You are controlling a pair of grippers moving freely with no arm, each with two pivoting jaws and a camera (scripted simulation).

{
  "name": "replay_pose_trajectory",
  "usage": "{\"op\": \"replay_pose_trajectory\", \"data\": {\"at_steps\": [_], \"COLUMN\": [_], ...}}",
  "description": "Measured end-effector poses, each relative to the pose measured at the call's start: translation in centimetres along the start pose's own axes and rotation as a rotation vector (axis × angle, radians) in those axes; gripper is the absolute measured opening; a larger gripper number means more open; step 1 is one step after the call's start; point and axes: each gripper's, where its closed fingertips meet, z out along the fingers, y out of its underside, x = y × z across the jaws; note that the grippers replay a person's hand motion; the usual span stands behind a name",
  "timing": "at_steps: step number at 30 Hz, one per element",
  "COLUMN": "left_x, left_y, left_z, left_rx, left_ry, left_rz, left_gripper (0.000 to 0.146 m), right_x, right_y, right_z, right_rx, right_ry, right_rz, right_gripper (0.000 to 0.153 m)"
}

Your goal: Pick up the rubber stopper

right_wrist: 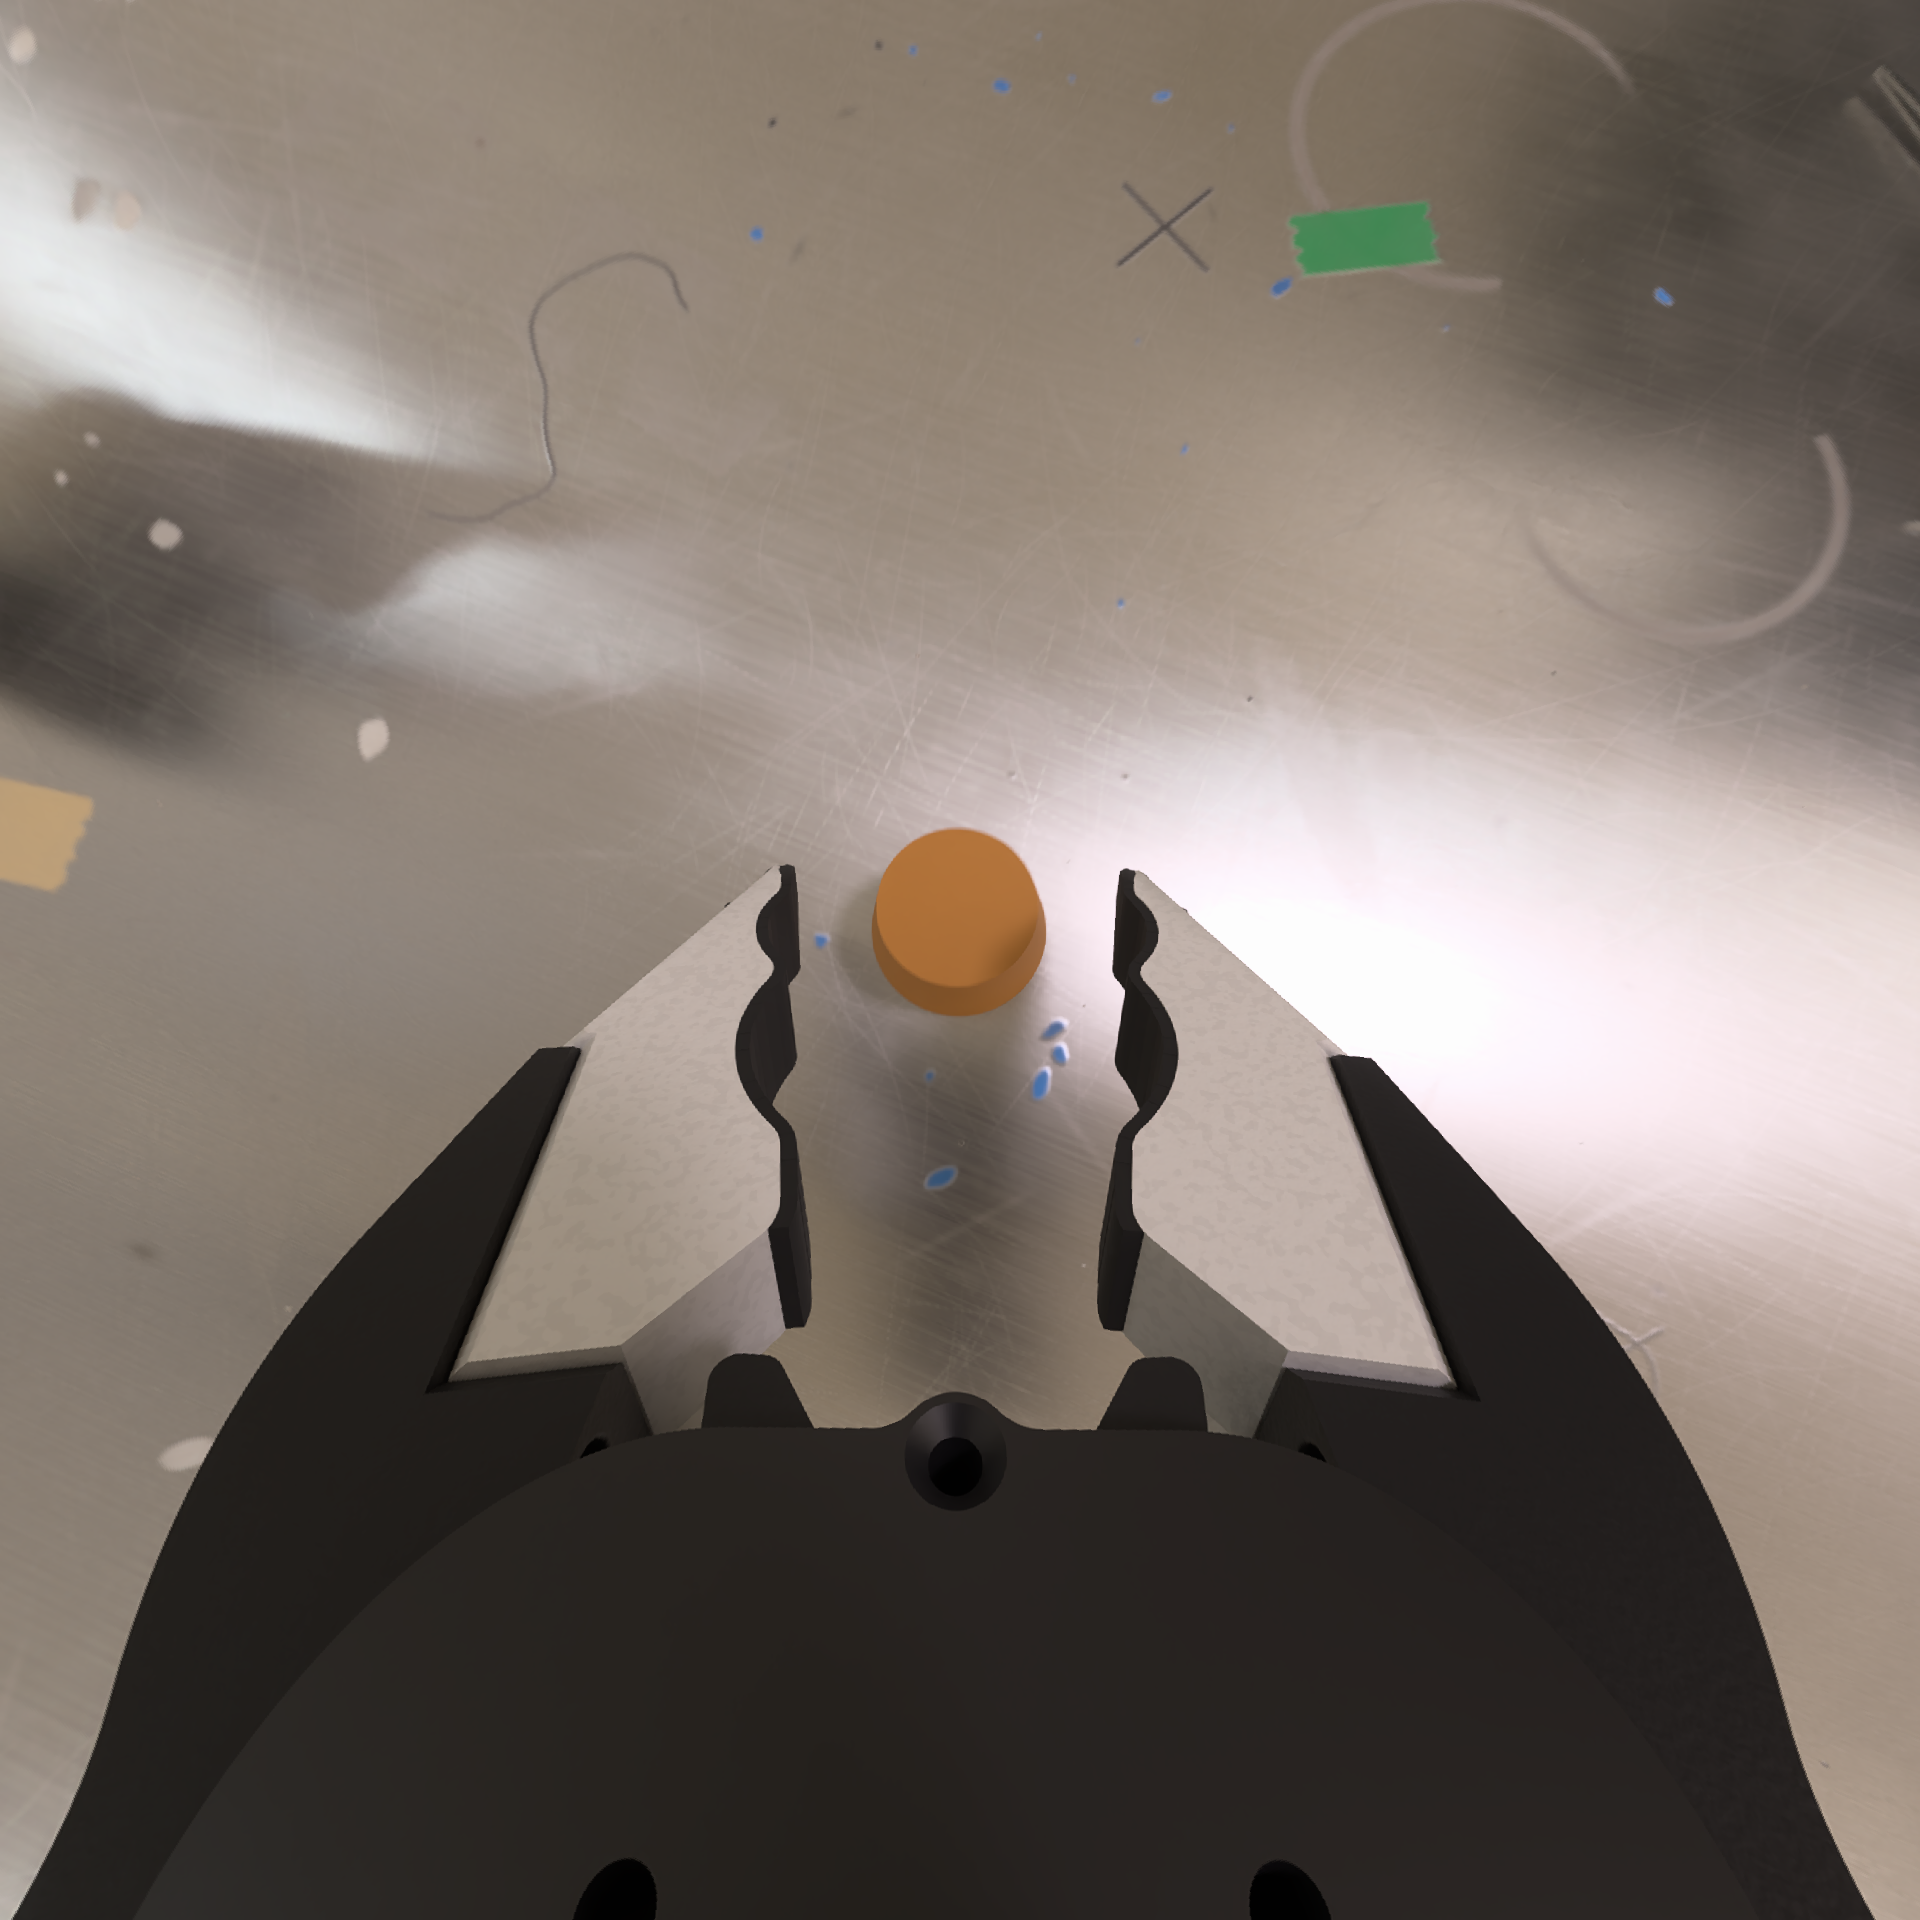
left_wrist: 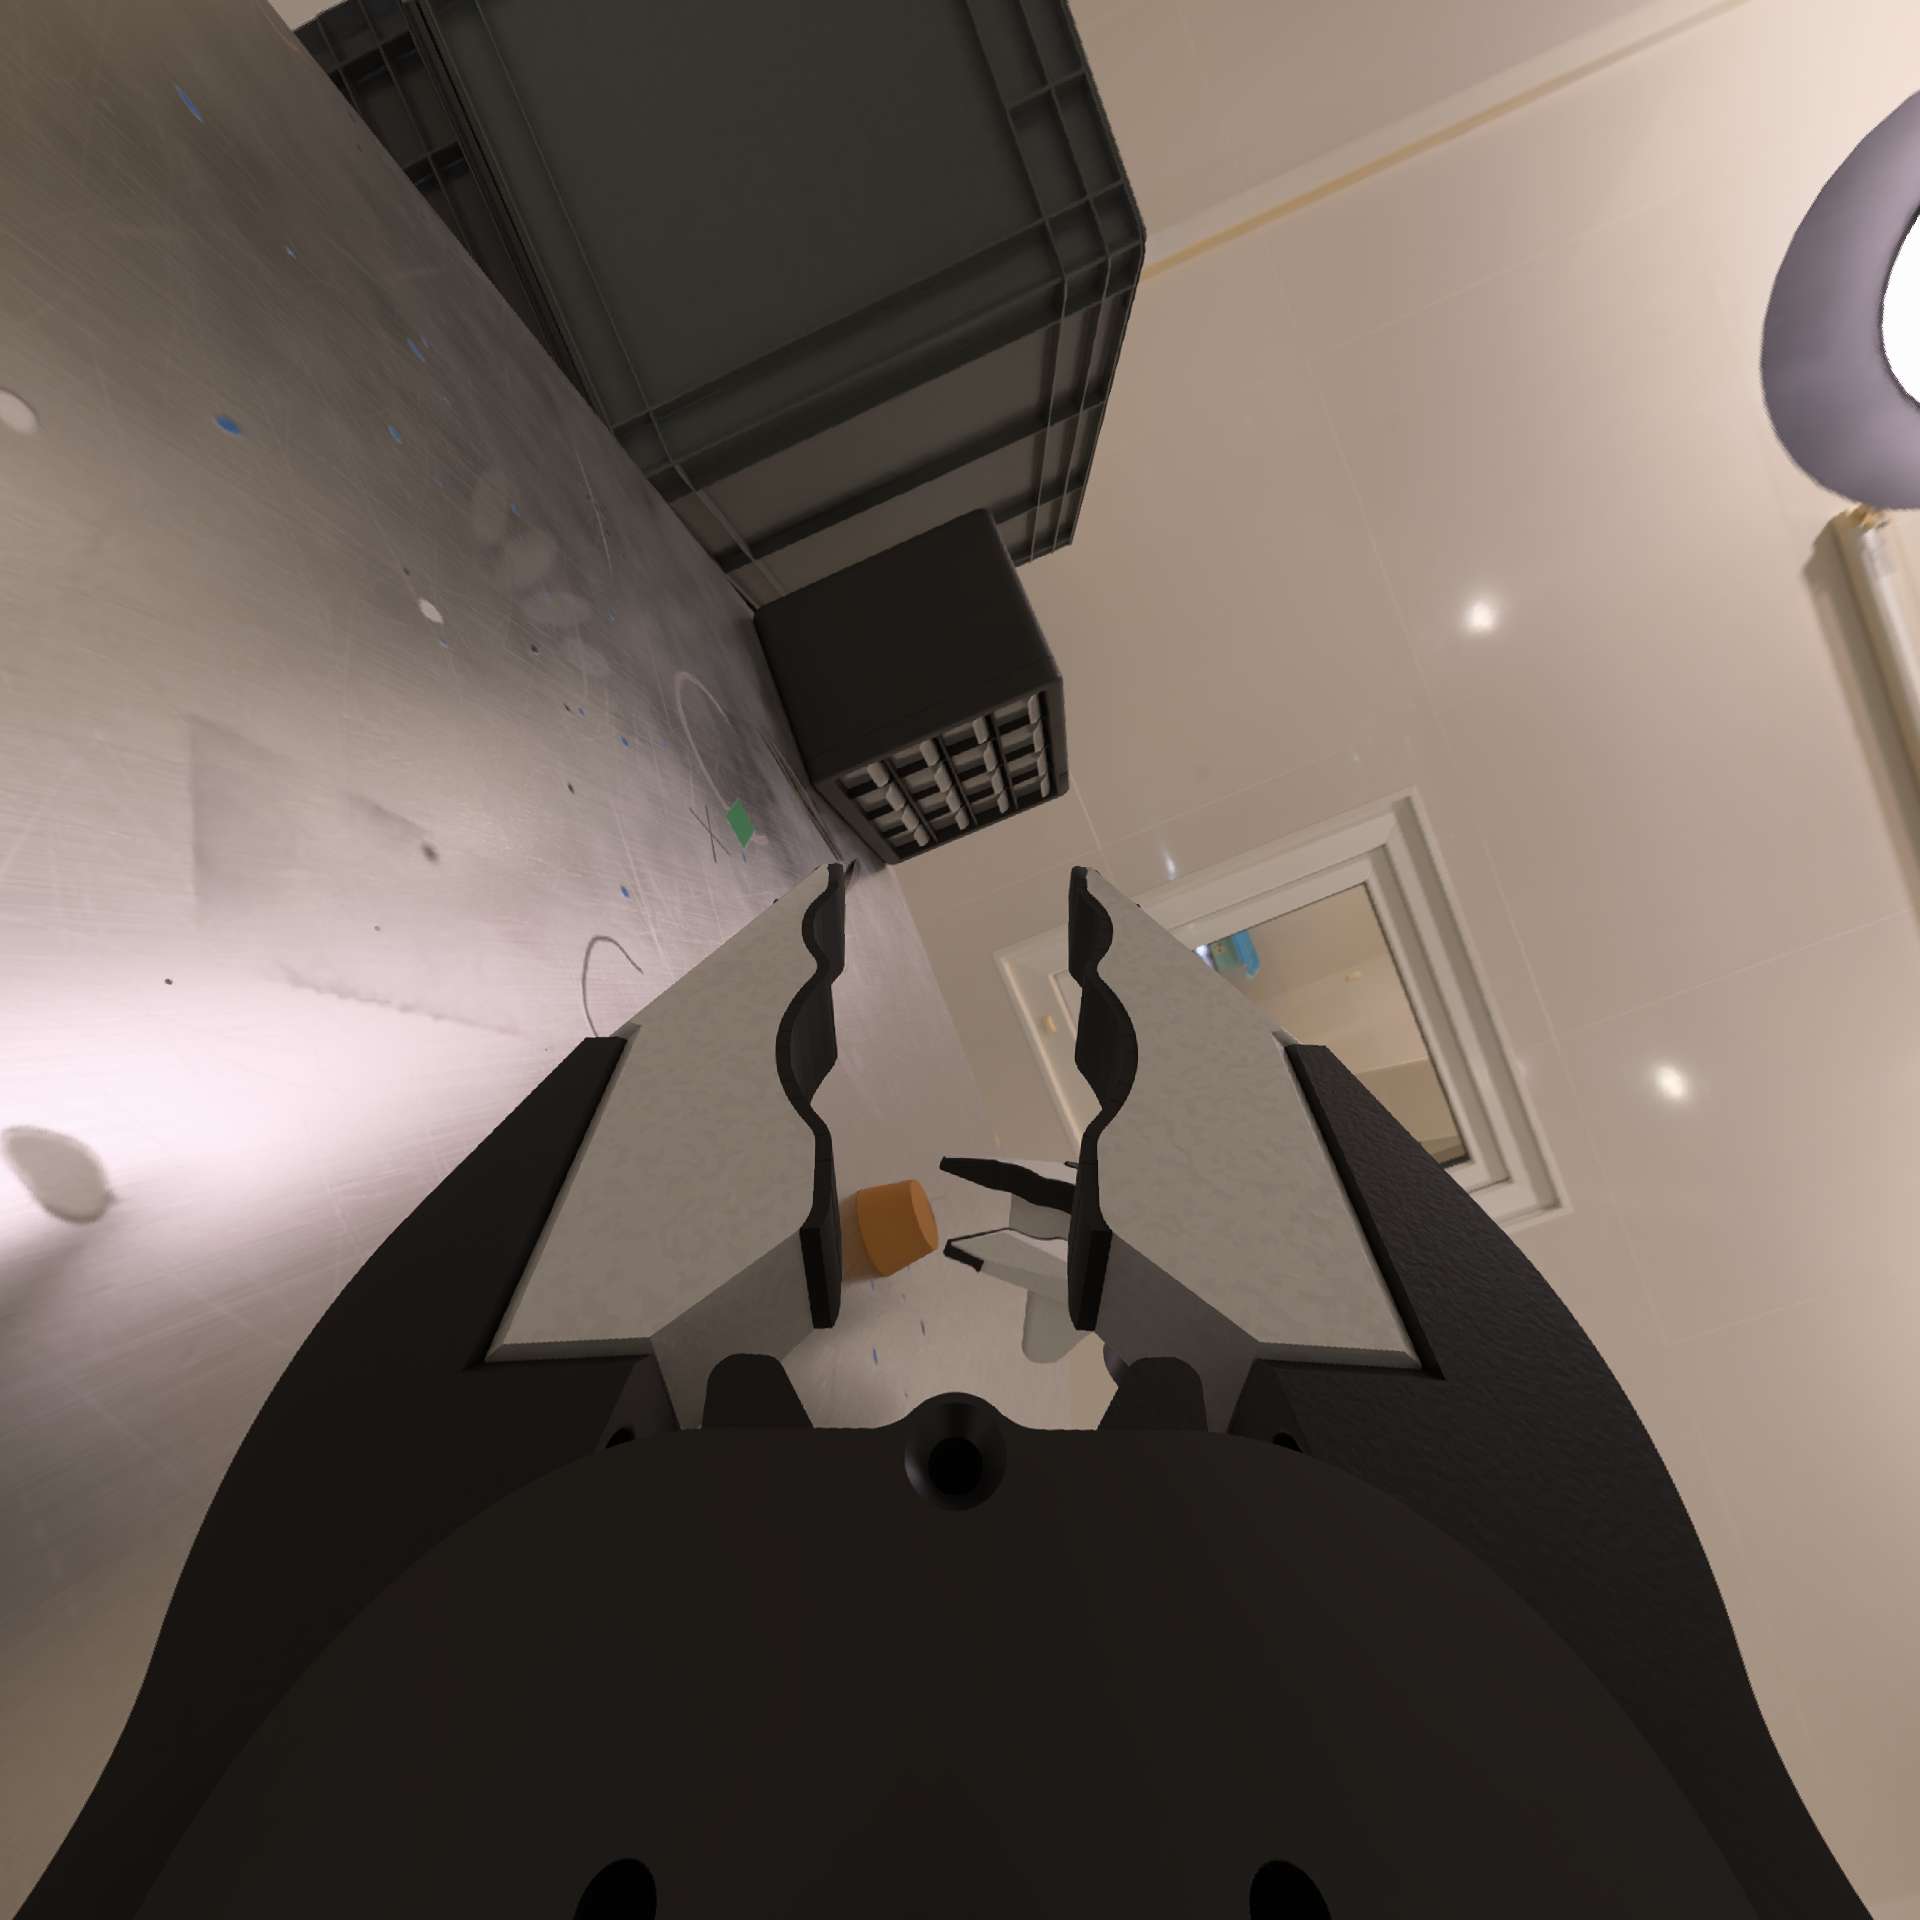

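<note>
The rubber stopper [right_wrist: 957,920] is a short orange plug standing on the scratched metal table [right_wrist: 1039,520]. My right gripper [right_wrist: 956,883] is open and points down at it, fingertips level with the stopper and either side of it, with gaps on both sides. In the left wrist view the stopper [left_wrist: 896,1226] shows far off between my left gripper's fingers, with the right gripper [left_wrist: 961,1210] open just beside it. My left gripper [left_wrist: 956,883] is open and empty, far from the stopper, and its view is rolled sideways.
A large dark grey crate [left_wrist: 810,270] and a small black box of drawers [left_wrist: 914,696] stand at the table's far edge. Green tape [right_wrist: 1363,238], a pen cross [right_wrist: 1164,227], tan tape [right_wrist: 40,833] and a thin wire [right_wrist: 551,395] mark the table.
</note>
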Motion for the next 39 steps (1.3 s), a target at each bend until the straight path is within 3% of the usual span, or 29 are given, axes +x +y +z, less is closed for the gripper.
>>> {"op": "replay_pose_trajectory", "data": {"at_steps": [12, 18, 32, 39], "left_x": [-0.5, -0.6, -0.6, 0.9], "left_y": [1.1, 1.5, 2.5, 4.1], "left_z": [0.7, 1.0, 1.6, 2.3], "left_rx": [-0.04, -0.054, -0.096, -0.172], "left_ry": [-0.06, -0.059, -0.058, 0.001], "left_rz": [0.08, 0.083, 0.118, 0.275], "left_gripper": [0.043, 0.043, 0.044, 0.048], "right_x": [0.1, 0.1, 3.0, 4.8], "right_y": [1.9, 1.8, -0.4, 0.4], "right_z": [2.0, 2.4, 1.9, 0.7], "right_rx": [0.038, 0.077, 0.176, 0.228], "right_ry": [0.046, 0.047, 0.088, 0.039], "right_rz": [-0.035, -0.021, 0.002, 0.056], "right_gripper": [0.057, 0.04, 0.04, 0.04]}}
